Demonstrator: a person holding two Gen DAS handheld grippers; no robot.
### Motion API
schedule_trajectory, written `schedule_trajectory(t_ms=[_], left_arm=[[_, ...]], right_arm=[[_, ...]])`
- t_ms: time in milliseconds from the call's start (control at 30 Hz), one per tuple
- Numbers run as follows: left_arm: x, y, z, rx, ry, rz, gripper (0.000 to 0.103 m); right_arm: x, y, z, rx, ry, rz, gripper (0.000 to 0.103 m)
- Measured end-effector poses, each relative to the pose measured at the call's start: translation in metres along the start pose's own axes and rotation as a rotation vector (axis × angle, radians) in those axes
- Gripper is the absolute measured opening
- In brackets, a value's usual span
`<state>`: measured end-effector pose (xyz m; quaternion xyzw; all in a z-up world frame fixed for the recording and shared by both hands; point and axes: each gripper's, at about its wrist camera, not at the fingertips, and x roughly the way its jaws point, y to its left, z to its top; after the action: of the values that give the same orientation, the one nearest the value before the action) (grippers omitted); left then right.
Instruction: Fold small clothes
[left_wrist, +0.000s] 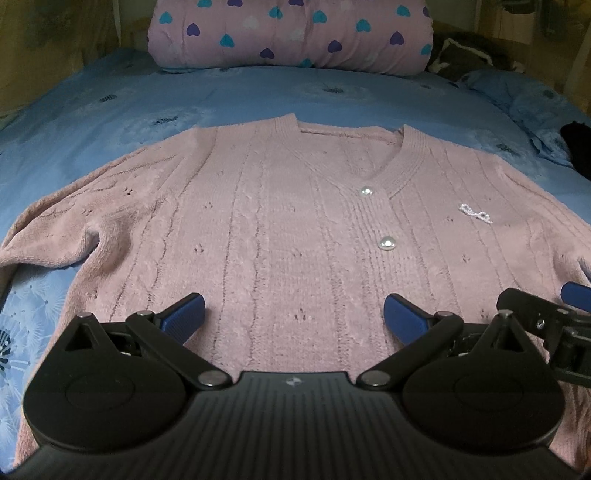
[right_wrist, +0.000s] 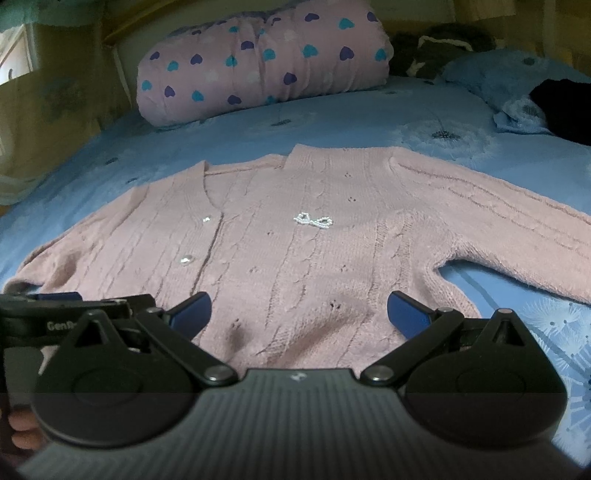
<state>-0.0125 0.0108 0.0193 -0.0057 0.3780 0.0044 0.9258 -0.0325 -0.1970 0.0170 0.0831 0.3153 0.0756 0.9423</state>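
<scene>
The pink cardigan (left_wrist: 280, 229) lies flat and apparently unfolded on the blue bed (left_wrist: 110, 110), both sleeves out, while the left gripper (left_wrist: 294, 314) and right gripper (right_wrist: 299, 314) hover spread-fingered, grasping nothing, over its hem.

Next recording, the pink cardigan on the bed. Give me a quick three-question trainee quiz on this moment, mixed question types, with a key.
1. True or false: the pink cardigan lies spread flat, front side up, on the blue bedsheet.
2. Multiple choice: the left gripper and right gripper are A) both shut on the hem, B) both open and holding nothing, C) one open, one shut.
3. Fill in: the beaded bow sits on the chest, to the ___ of the button placket in the right wrist view.

Key: 1 true; 2 B; 3 right. The heart-print pillow lies beyond the collar, and neither sleeve is folded in yet.
</scene>
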Motion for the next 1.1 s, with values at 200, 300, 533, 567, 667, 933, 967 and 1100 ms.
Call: schedule_trajectory(t_ms=[200, 300, 533, 567, 667, 933, 967, 1100], left_arm=[[-0.0005, -0.0001, 0.0001, 0.002, 0.001, -0.001, 0.103], [-0.0003, -0.0008, 0.0001, 0.003, 0.001, 0.0, 0.103], [-0.0008, -0.0024, 0.0, 0.008, 0.003, -0.003, 0.103], [-0.001, -0.0026, -0.0002, 0.009, 0.002, -0.003, 0.103], [-0.0007, -0.0029, -0.0007, 0.008, 0.004, -0.002, 0.103], [0.0005, -0.0029, -0.0007, 0.007, 0.011, -0.001, 0.103], [0.0005, -0.0029, -0.0006, 0.007, 0.011, -0.001, 0.103], [0.0012, -0.0032, -0.001, 0.01, 0.013, 0.002, 0.103]], right_arm=[[0.0, 0.002, -0.0012, -0.008, 0.0, -0.002, 0.103], [0.0, 0.0021, -0.0013, -0.008, 0.0, -0.002, 0.103], [0.0009, 0.0032, -0.0021, -0.014, 0.002, -0.004, 0.103], [0.0011, 0.0033, -0.0027, -0.014, 0.003, -0.005, 0.103], [0.0015, 0.0026, -0.0029, -0.014, 0.004, -0.005, 0.103], [0.0006, 0.0055, -0.0036, -0.021, -0.003, -0.006, 0.103], [0.0003, 0.0055, -0.004, -0.021, -0.003, -0.006, 0.103], [0.0005, 0.0057, -0.0036, -0.022, -0.001, -0.008, 0.103]])
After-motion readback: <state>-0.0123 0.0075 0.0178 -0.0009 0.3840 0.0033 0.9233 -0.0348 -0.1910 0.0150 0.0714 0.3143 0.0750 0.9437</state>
